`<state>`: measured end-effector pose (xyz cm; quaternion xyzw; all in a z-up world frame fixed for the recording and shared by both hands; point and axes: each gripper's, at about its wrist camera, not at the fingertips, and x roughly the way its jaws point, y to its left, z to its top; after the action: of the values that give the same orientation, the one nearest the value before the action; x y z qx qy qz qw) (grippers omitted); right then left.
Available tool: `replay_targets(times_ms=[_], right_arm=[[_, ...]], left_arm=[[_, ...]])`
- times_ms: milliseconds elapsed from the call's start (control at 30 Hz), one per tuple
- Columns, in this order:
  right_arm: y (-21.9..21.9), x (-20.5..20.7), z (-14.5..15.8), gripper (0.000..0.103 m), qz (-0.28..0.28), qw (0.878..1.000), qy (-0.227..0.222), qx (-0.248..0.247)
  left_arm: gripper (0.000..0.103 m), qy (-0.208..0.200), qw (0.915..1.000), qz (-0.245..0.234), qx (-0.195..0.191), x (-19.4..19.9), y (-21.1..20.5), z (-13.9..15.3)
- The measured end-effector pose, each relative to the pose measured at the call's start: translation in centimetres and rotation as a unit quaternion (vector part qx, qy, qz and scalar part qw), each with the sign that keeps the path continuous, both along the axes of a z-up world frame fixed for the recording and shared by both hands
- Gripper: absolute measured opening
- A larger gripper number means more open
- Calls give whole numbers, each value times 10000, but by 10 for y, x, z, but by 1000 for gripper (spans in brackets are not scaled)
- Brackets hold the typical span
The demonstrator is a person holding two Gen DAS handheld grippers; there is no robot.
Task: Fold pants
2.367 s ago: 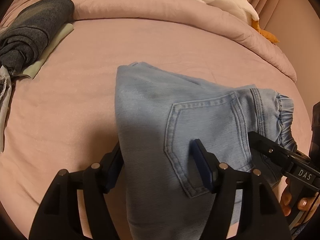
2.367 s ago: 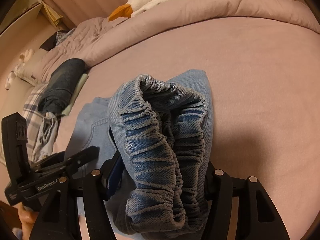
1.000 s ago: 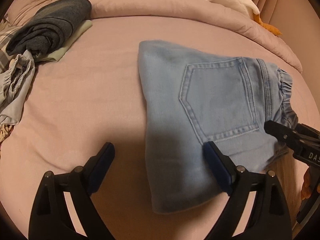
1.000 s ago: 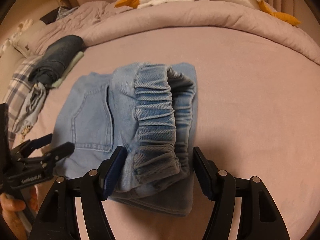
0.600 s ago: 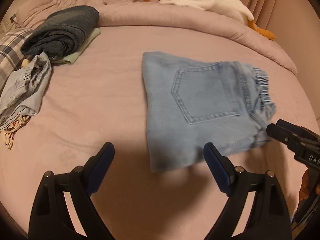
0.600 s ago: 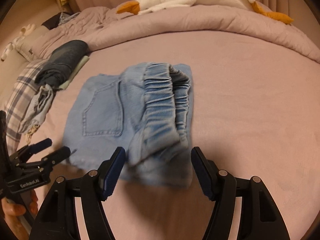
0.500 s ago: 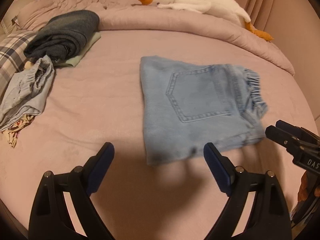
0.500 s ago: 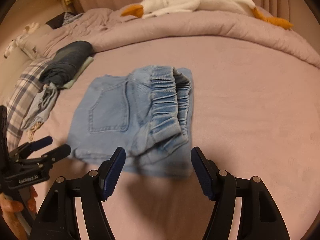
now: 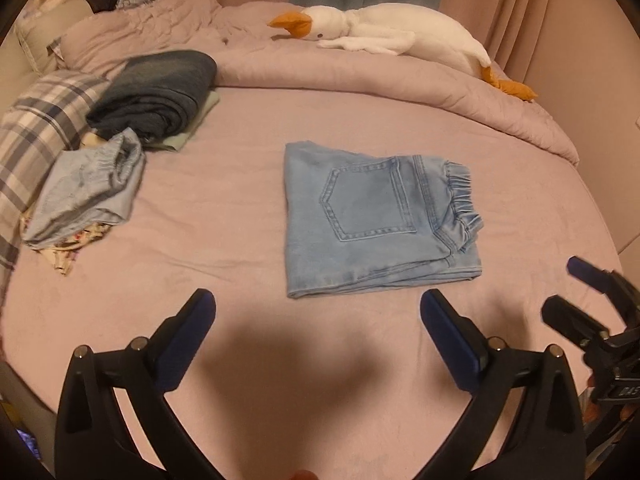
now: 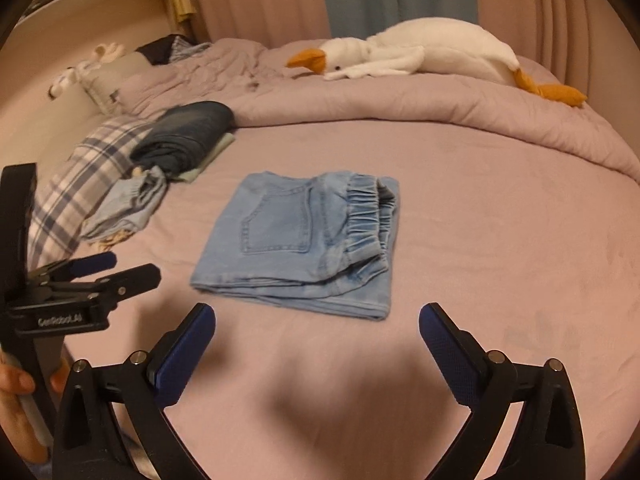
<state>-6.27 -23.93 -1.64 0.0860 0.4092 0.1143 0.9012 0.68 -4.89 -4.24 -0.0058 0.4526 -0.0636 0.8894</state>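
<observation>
Both the left gripper (image 9: pixel 318 310) and the right gripper (image 10: pixel 317 322) have just spread wide and pulled back empty from the pants (image 9: pixel 372 220), which now lie folded mid-bed, well short of the goose (image 9: pixel 384 36), so the fold looks finished.

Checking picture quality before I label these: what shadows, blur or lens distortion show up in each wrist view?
Left wrist view: warm dim light, a dark shadow on the bedsheet between the fingers, folded jeans sharp, bed edges bowed by the fisheye. Right wrist view: same shadow, the near fingers slightly soft, black vignette at the corners.
</observation>
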Motion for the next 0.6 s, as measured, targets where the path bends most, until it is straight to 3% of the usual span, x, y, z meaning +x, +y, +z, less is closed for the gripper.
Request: replay_targets(times_ms=[300,600], right_arm=[[3,-25,34,102,56,9992,-387,31],[6,-21,13,102,77,9999,-101,30]], left_arm=[[102,-189,9995,-267,3,-26,-5,22],[102,-206,9993,-278,110,-33,-12,21]])
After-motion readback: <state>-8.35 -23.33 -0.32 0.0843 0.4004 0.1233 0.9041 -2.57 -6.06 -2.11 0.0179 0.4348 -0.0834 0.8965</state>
